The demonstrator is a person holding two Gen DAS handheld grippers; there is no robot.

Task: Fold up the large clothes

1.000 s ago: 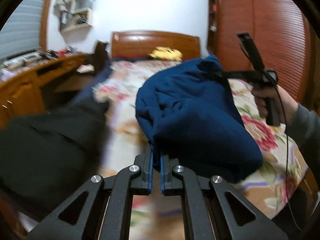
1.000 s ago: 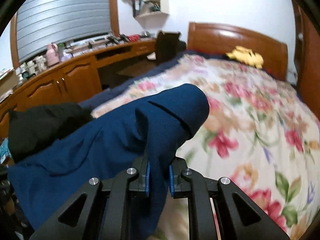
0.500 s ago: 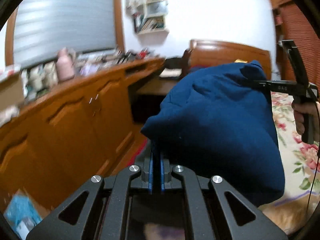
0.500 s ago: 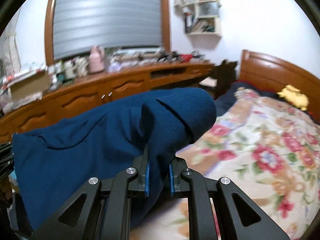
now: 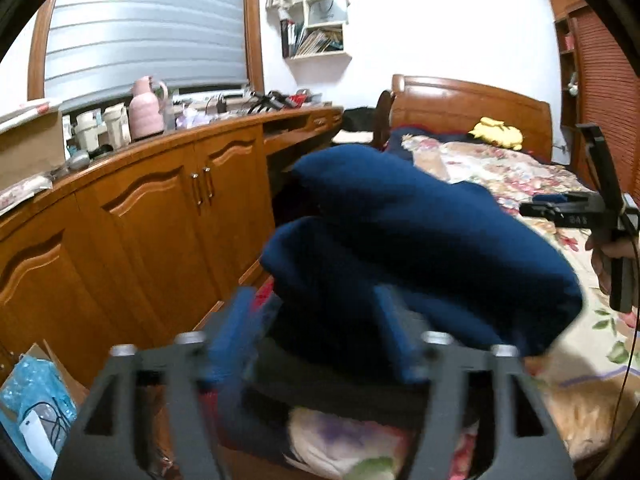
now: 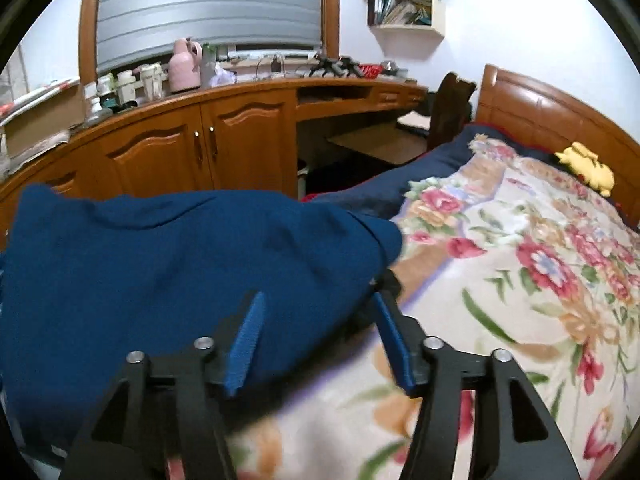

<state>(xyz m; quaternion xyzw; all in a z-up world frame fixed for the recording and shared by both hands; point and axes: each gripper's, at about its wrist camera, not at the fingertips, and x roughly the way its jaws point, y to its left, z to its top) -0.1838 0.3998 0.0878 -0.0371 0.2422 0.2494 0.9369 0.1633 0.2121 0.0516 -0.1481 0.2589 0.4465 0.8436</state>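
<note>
A folded dark blue garment [image 5: 420, 248] lies in a bundle at the left edge of the bed, on darker clothes. It also shows in the right wrist view [image 6: 180, 264]. My left gripper [image 5: 316, 328] is open, its blue pads spread just in front of the bundle. My right gripper [image 6: 320, 332] is open, its pads wide apart at the garment's near right edge. The right gripper also shows from the side in the left wrist view [image 5: 576, 212], held in a hand.
The floral bedspread [image 6: 520, 280] covers the bed to the right. A yellow plush toy [image 6: 588, 166] lies by the wooden headboard [image 6: 540, 108]. Wooden cabinets [image 5: 160, 208] with a cluttered top run along the left. A box with blue plastic [image 5: 36, 396] sits on the floor.
Both grippers have opened and let go of the blue garment. It has dropped onto the pile at the bed's left edge and no longer hangs between them.
</note>
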